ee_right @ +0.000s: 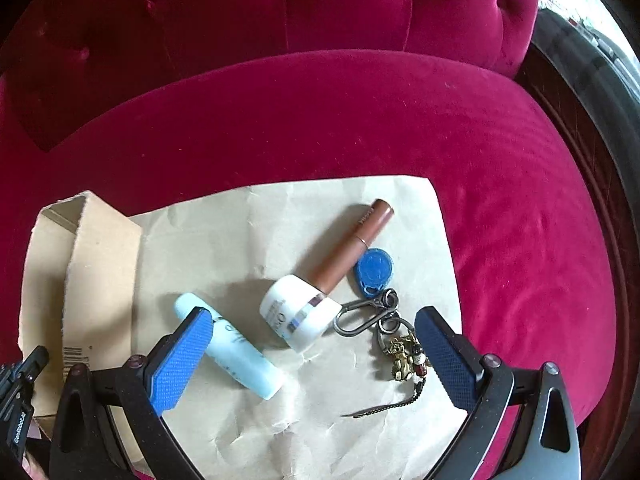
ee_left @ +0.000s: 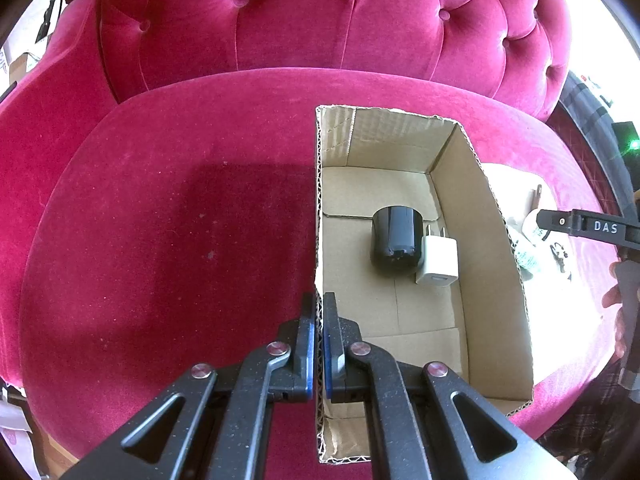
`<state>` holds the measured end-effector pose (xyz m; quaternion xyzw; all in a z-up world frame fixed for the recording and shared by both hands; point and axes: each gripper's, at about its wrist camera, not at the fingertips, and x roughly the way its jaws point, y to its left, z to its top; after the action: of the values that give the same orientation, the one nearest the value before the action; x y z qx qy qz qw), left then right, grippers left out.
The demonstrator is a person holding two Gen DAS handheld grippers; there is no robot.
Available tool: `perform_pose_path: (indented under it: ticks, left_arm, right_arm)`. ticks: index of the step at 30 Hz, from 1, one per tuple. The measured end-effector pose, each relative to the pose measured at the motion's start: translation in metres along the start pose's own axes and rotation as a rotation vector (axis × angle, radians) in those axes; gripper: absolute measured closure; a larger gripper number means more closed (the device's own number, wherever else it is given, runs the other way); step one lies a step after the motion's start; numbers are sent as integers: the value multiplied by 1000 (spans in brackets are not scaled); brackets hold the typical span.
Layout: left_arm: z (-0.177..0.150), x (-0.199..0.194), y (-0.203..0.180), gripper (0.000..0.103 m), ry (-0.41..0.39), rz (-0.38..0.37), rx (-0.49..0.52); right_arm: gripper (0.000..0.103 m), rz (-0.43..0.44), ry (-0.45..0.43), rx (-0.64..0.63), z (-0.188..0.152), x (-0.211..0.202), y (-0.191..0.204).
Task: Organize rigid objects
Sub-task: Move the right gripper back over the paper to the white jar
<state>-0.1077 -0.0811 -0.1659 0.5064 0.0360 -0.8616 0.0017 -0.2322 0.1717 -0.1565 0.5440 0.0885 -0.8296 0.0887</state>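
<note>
Box: cardboard box (ee_left: 490, 248) sat on crimson velvet seat (ee_left: 168, 208); black cylinder (ee_left: 397, 240) and white USB charger (ee_left: 437, 261) lay touching inside.
Left tongs (ee_left: 319, 308): clenched on box's left wall.
Right tongs (ee_right: 314, 354): released, hovering over brown paper (ee_right: 248, 240).
Paper contents: light-blue tube (ee_right: 240, 354), white jar (ee_right: 300, 312), brown lipstick tube (ee_right: 352, 246), blue key fob (ee_right: 374, 269), keyring (ee_right: 384, 320).

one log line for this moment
left gripper shut on box wall | right gripper open over jar | box holds charger, black cylinder
</note>
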Motion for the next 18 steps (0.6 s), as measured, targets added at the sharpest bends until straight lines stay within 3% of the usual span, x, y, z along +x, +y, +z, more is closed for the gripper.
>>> perform_pose_path:
  ticks: [14, 18]
  left_arm:
    - [0, 0, 0, 100, 1, 0, 0]
    - [0, 0, 0, 100, 1, 0, 0]
  right_arm:
    - [2, 14, 3, 5, -2, 7, 1]
    - [21, 20, 19, 2, -4, 9, 3]
